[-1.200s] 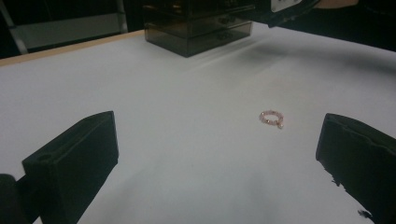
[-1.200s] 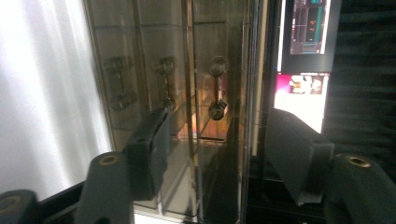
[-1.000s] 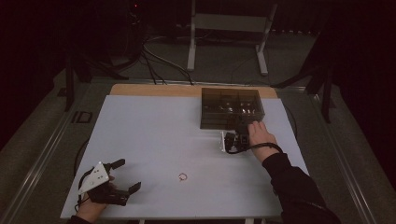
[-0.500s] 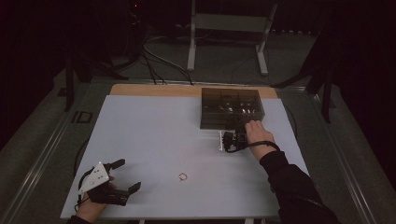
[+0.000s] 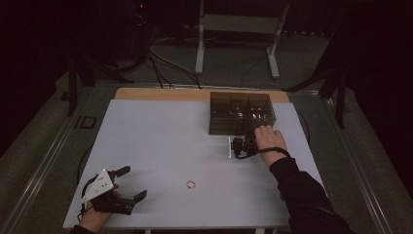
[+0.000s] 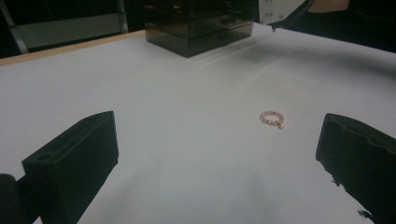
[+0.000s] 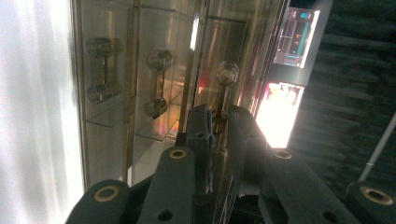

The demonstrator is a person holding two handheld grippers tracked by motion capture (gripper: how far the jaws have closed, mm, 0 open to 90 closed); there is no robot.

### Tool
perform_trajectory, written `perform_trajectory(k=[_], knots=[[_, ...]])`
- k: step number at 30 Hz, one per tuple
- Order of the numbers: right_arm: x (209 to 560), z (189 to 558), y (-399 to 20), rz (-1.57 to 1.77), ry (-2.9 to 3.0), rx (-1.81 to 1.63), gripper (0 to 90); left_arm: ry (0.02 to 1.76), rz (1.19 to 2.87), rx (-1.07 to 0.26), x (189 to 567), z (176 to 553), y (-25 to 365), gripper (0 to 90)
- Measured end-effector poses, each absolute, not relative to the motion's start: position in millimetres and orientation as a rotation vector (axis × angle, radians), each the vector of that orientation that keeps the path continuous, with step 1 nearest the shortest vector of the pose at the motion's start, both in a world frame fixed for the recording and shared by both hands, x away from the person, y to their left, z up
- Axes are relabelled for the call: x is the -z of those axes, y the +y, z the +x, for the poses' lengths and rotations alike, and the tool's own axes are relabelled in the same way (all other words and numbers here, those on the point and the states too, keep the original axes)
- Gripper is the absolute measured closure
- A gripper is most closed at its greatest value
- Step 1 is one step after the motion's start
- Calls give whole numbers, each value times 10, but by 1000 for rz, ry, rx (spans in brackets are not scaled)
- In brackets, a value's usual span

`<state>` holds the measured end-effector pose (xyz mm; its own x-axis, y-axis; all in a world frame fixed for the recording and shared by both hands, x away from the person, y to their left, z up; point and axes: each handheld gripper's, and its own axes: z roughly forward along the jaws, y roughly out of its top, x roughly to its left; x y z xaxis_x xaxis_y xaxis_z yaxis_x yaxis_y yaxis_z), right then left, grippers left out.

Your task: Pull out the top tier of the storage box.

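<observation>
A dark see-through drawer box (image 5: 241,112) stands at the table's back right; its front carries several dumbbell-shaped handles. My right gripper (image 5: 243,145) is against that front, held by a hand in a black sleeve. In the right gripper view its jaws (image 7: 217,116) have just been closing and now pinch the lower end of one drawer handle (image 7: 224,88). My left gripper (image 5: 135,182) rests at the front left, open with nothing between its jaws (image 6: 219,119). A small pink ring (image 5: 190,184) lies on the white tabletop just to its right, also seen ahead between the left jaws as the ring (image 6: 272,118).
The drawer box (image 6: 196,28) looms at the far end in the left gripper view. A wooden strip (image 5: 160,94) edges the table's back. Cables (image 5: 165,61) and a metal stand (image 5: 234,29) sit on the floor behind the table.
The right hand and its gripper have edged slightly toward the box front. The left gripper and the ring lie as before.
</observation>
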<state>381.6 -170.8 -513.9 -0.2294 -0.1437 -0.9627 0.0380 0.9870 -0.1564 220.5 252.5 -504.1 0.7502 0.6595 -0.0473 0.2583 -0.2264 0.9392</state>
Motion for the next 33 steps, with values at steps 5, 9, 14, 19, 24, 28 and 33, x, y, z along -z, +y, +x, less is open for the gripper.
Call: perform_trajectory(k=[5, 9, 14, 19, 24, 28, 33], knots=[[5165, 3808, -1718, -80, 1774, 161, 810, 717, 1804, -433, 5043, 2209, 2526, 0], [5149, 3796, -1728, -60, 1790, 141, 813, 717, 1797, -437, 5035, 2208, 2527, 0], [5118, 3754, -1739, -67, 1805, 127, 813, 721, 1803, -434, 5042, 2208, 2530, 0], [5105, 3683, -1763, -66, 1819, 113, 812, 721, 1809, -435, 5045, 2205, 2523, 0], [5100, 3629, -1774, -58, 1824, 96, 812, 720, 1809, -435, 5043, 2204, 2523, 0], [5092, 3605, -1782, -77, 1826, 101, 812, 718, 1801, -435, 5039, 2207, 2524, 0], [5091, 3587, -1783, -72, 1826, 100, 812, 717, 1801, -436, 5038, 2210, 2523, 0]])
